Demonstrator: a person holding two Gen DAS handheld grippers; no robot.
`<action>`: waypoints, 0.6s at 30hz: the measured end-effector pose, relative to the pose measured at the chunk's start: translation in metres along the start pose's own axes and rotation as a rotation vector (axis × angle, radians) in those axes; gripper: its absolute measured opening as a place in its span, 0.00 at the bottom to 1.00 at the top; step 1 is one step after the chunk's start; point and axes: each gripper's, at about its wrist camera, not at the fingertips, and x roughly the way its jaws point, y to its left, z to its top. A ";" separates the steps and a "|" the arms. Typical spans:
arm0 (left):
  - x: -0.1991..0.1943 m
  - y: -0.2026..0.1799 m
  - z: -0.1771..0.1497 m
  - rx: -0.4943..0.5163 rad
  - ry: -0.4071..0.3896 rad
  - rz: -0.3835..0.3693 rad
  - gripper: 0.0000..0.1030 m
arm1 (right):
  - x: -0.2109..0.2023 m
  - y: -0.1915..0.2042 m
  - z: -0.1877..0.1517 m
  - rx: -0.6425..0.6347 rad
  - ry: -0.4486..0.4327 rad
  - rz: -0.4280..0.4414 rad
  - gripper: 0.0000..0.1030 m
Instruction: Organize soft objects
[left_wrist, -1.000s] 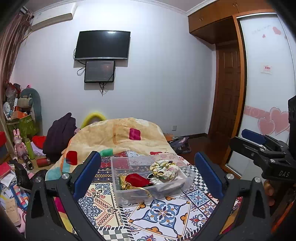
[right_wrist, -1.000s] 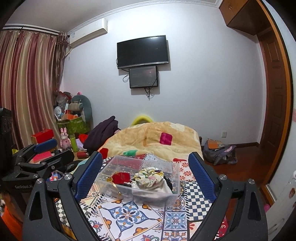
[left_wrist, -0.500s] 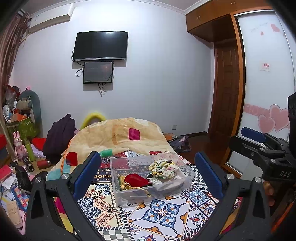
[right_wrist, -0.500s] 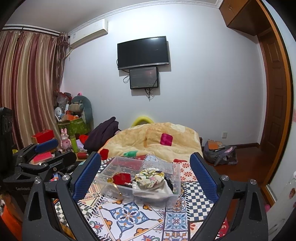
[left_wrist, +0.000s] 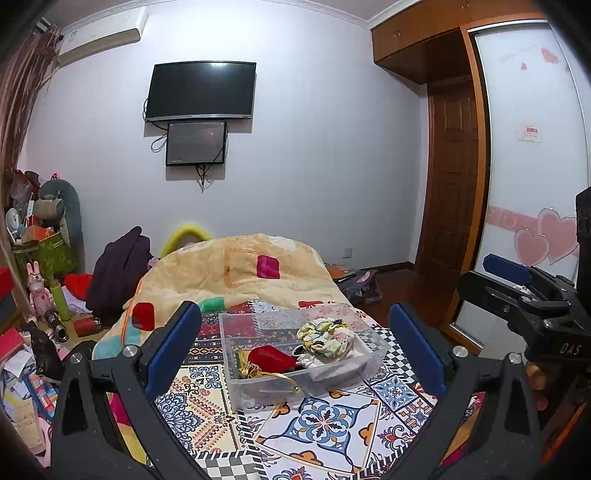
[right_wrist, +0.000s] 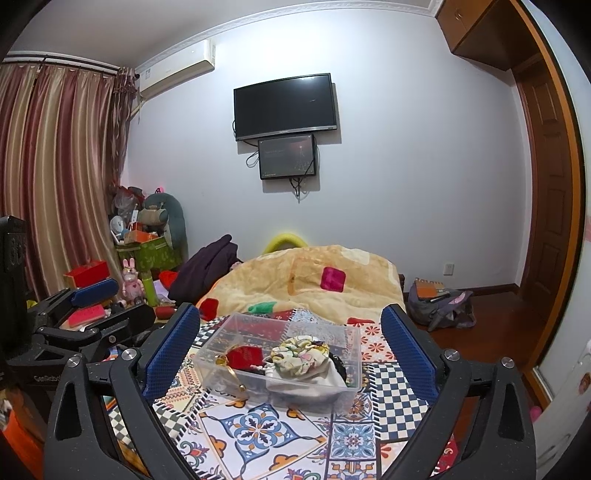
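Both claws (left_wrist: 295, 350) unchanged, wide apart

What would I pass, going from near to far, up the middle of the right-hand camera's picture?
Patterned tile-print cloth → clear plastic box holding a red pouch and a floral scrunchie → yellow blanket → small screen on the wall → big TV.

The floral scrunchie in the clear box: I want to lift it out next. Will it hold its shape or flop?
The floral scrunchie looks like gathered fabric, so it would probably squash and sag. It seems light. It rests on other things in the clear box, so something might snag.
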 end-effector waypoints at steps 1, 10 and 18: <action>0.000 0.000 0.000 0.001 0.002 0.000 1.00 | 0.000 0.000 0.000 0.000 0.000 -0.001 0.97; 0.002 0.000 0.001 -0.004 0.009 -0.004 1.00 | -0.001 0.002 0.001 0.002 0.001 -0.008 1.00; 0.001 -0.001 0.002 0.001 0.006 -0.018 1.00 | -0.002 0.001 0.000 0.004 0.006 -0.010 1.00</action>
